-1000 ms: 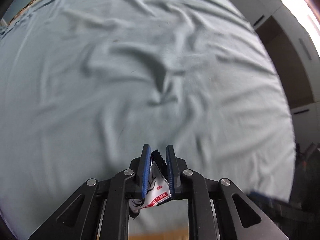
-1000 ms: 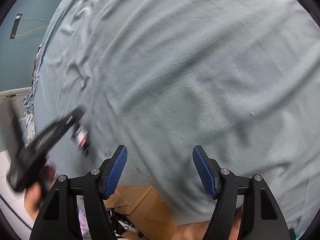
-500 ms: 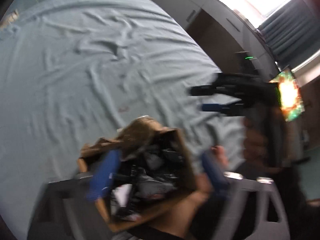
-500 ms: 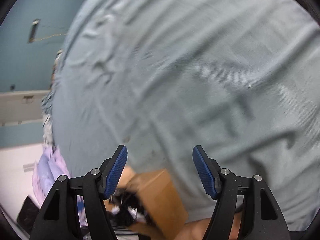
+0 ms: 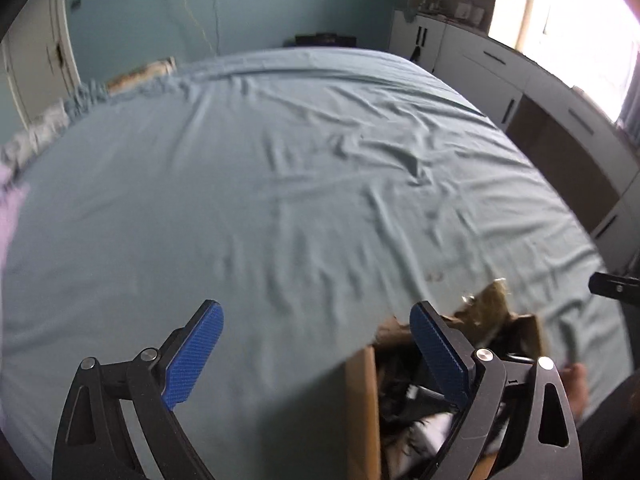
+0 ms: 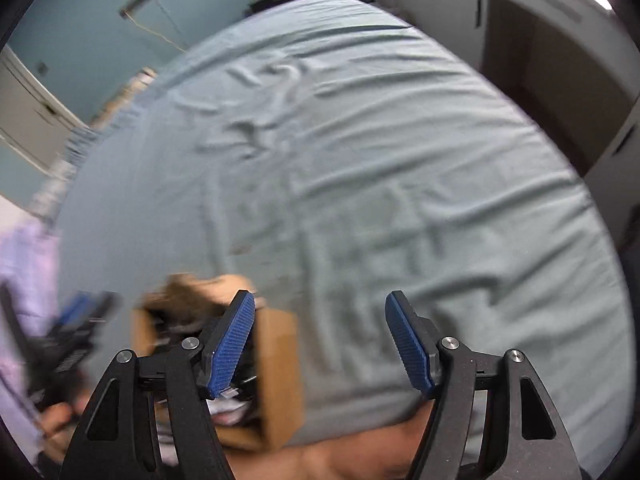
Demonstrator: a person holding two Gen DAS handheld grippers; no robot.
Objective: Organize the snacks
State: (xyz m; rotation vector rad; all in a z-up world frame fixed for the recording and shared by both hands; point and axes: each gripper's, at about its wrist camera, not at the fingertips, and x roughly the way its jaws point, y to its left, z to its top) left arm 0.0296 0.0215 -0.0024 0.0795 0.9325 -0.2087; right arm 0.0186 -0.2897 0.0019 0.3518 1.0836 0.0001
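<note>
A brown cardboard box holding dark and white snack packets stands at the near edge of the bed, at the lower right of the left wrist view. It also shows in the right wrist view, at the lower left. My left gripper is open and empty, its right finger in front of the box. My right gripper is open and empty above the bedsheet, to the right of the box. The left gripper appears blurred at the far left of the right wrist view.
A wrinkled light blue bedsheet covers the bed. White and brown cabinets line the right side under a bright window. A teal wall with a hanging cable is behind the bed. Lilac cloth lies at the left.
My left gripper held a white and red snack packet one second ago; it swung over the box, opened, and is now empty. Both cameras have tilted up toward the far wall.
</note>
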